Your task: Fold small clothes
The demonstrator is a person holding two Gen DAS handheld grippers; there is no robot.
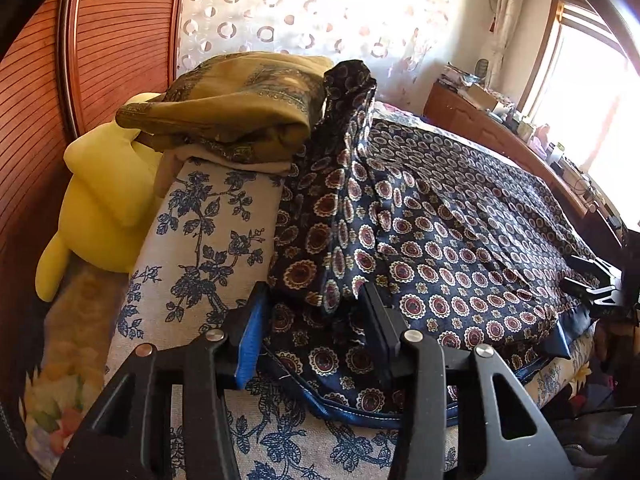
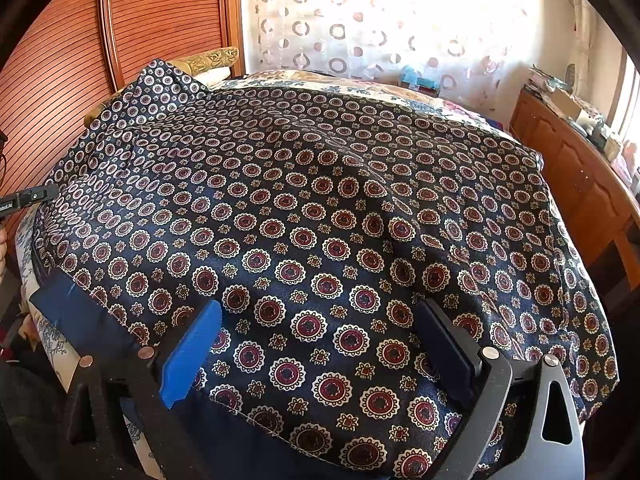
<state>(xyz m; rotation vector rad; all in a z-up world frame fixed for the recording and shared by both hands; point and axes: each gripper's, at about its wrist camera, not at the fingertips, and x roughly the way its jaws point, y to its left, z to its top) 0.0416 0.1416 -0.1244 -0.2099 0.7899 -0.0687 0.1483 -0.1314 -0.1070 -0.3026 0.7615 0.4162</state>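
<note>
I count one navy medallion-print garment [image 2: 320,216] spread over the bed, one olive-brown patterned cloth [image 1: 240,100] folded on top of one beige folded piece [image 1: 224,160], and one yellow plush toy [image 1: 100,200] beside them. I hold two grippers, my left gripper [image 1: 316,312] and my right gripper [image 2: 320,340], each with two fingers. One blue-flowered bedsheet [image 1: 200,248] lies under it all.

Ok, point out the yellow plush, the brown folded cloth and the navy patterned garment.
Yellow plush [image 1: 94,208], left wrist view, on its body.
Brown cloth [image 1: 240,108], left wrist view, on its top fold.
Navy garment [image 2: 320,216], right wrist view, on the spread middle.
</note>
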